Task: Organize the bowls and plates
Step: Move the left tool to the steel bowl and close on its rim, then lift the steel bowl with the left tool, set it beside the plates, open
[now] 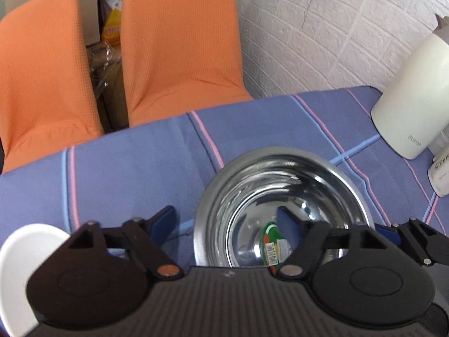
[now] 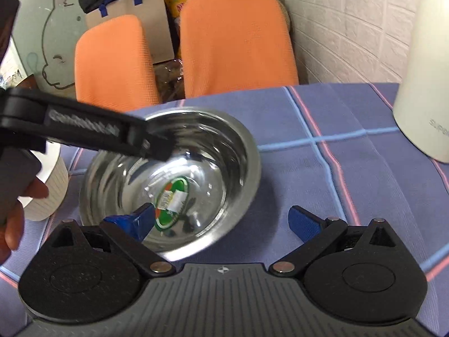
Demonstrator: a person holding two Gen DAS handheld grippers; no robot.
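One shiny stainless-steel bowl (image 2: 171, 179) with a single green-and-orange label inside (image 2: 171, 202) sits on one worktop draped in a blue cloth with pink and light-blue stripes (image 2: 322, 185). Also counted: two orange fabric-covered chairs (image 2: 238, 42), one tall white plastic jug (image 2: 423, 90), one ribbed white cup (image 2: 52, 193) and two black two-finger claws, left (image 1: 228, 221) and right (image 2: 224, 216).

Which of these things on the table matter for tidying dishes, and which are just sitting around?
Part of the job: shiny steel bowl with a label inside; ribbed white ceramic bowl; left gripper; right gripper.

Just around: tall white jug; two orange chairs; blue striped tablecloth.
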